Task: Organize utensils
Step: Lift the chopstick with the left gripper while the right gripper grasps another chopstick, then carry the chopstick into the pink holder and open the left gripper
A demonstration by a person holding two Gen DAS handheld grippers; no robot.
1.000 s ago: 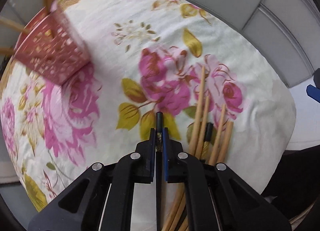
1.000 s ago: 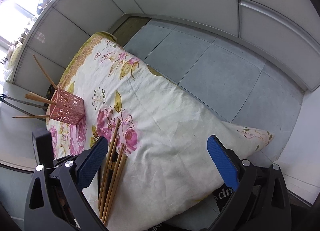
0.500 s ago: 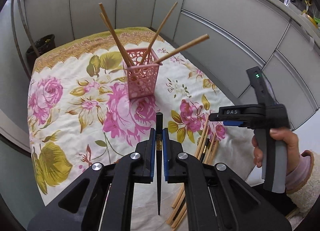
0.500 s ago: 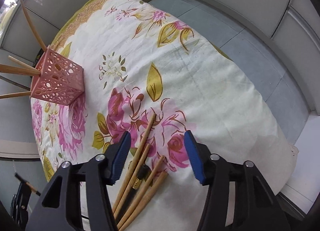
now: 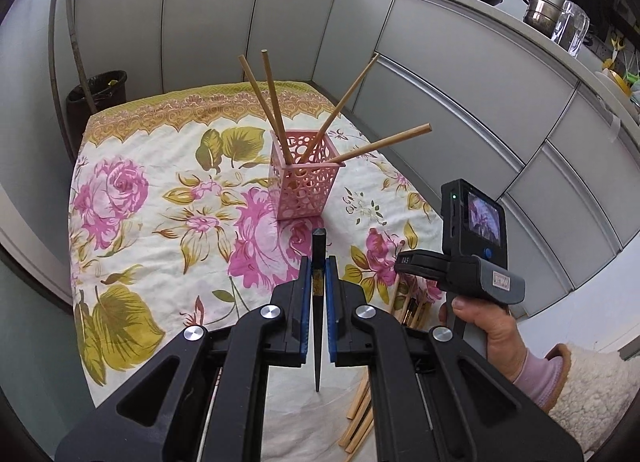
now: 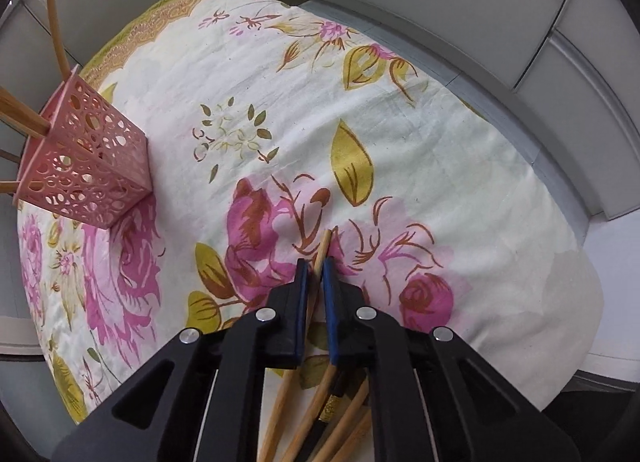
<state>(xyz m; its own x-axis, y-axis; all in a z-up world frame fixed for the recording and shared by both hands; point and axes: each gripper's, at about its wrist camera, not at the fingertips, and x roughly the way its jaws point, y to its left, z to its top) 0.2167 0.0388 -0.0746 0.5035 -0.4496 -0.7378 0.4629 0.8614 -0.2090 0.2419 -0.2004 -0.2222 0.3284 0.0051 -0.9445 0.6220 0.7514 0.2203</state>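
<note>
Close in front of the left wrist camera, the left gripper (image 5: 315,282) is clamped on a black chopstick (image 5: 318,302), its blue pads pressed to either side of the shaft; the stick runs straight out between them, its blunt end pointing toward the holder and its thin tip hanging back near the camera. Just to the right, low over the table's near edge, the right gripper (image 6: 315,276) has its jaws drawn nearly together around a wooden chopstick (image 6: 322,250), whose end pokes out past the fingertips over a pink rose on the floral tablecloth (image 6: 280,110). Under that gripper lies a loose bundle of chopsticks (image 6: 320,418), mostly wooden with one black among them. Farther out, near the middle of the cloth, the pink perforated holder (image 5: 306,186) stands upright with four wooden chopsticks (image 5: 272,102) leaning out of it at different angles. Beyond the table run grey cabinet fronts (image 5: 460,82).
</note>
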